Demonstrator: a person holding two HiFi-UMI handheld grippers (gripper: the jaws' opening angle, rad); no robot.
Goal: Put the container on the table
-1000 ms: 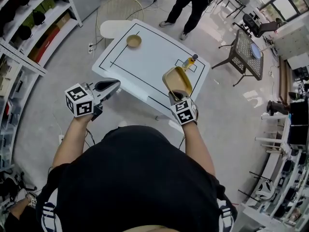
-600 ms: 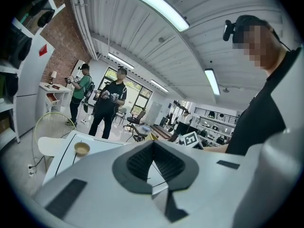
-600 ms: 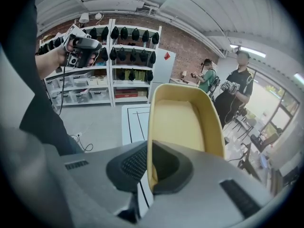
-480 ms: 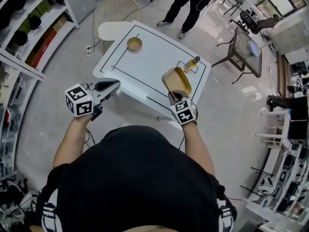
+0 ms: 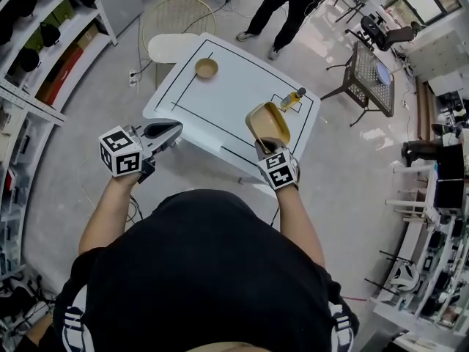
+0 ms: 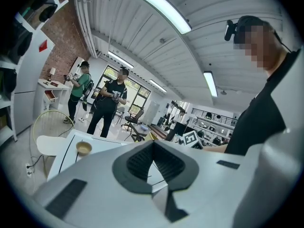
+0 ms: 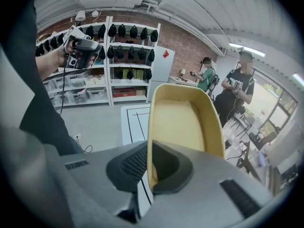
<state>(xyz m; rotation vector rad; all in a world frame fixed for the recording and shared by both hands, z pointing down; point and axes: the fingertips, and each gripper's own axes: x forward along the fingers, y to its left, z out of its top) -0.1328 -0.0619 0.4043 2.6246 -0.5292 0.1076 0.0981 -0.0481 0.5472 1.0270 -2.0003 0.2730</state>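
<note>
In the right gripper view a tan, deep scoop-shaped container (image 7: 185, 122) rises in front of the camera. My right gripper (image 7: 151, 170) is shut on its near wall, one pad inside and one outside. The head view shows the container (image 5: 268, 125) held by the right gripper (image 5: 265, 145) over the near right edge of the white table (image 5: 220, 101), which has black lines on it. My left gripper (image 5: 174, 129) hovers at the table's near left edge. Its jaws (image 6: 153, 145) are shut with nothing between them.
A small tan bowl (image 5: 206, 68) stands at the table's far left and a yellow bottle (image 5: 292, 98) lies at its right side. A round white chair (image 5: 172, 46) sits behind the table. Shelves (image 5: 44, 57) line the left. People (image 5: 293, 6) stand beyond, near a black mesh chair (image 5: 374, 75).
The table has shifted slightly nearer in the head view while both grippers keep their place in it. The container stays in the right gripper.
</note>
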